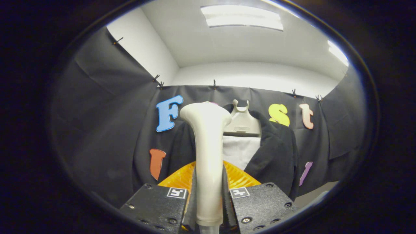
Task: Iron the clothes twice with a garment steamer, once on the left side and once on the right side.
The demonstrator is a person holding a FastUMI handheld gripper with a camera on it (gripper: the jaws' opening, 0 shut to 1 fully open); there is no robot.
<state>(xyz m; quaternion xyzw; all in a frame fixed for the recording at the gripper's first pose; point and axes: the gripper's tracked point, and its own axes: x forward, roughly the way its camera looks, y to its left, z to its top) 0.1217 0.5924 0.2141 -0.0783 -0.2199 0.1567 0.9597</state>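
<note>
Gripper (209, 198): one is seen, nearest of all. Its two fingers are closed in tight on the steamer handle, one finger (192, 198) pressed on the left side and one on the right side.

Steamer handle (208, 156): one is seen. It is pale and smooth, it is held upright between the fingers, and its top is wider and bent a little to the right.

Orange part (239, 177): one ribbed, see-through orange piece is seen just behind the handle, spread out to the left and right of it. What it belongs to cannot be told.

Marker squares (177, 192): two are counted, one on each black finger block, near the handle.

Clothes: two pieces are counted. One black jacket (276, 152) is hung far ahead, past the handle, a bit to the right. One white top (239, 151) is seen inside the open front of the jacket.

Hanger (241, 122): one pale hanger is seen. The jacket and the white top are held on it. Its top reaches up above the collar.

Booth wall (107, 136): black cloth is hung behind the clothes and along the left and right sides. It is pinned up by small clips along its top edge.

Ceiling lights (242, 18): two are counted, one long one high above the middle and one farther to the right.

Steamer and clothes: the handle is near, and the jacket is well apart from it, farther back.
</note>
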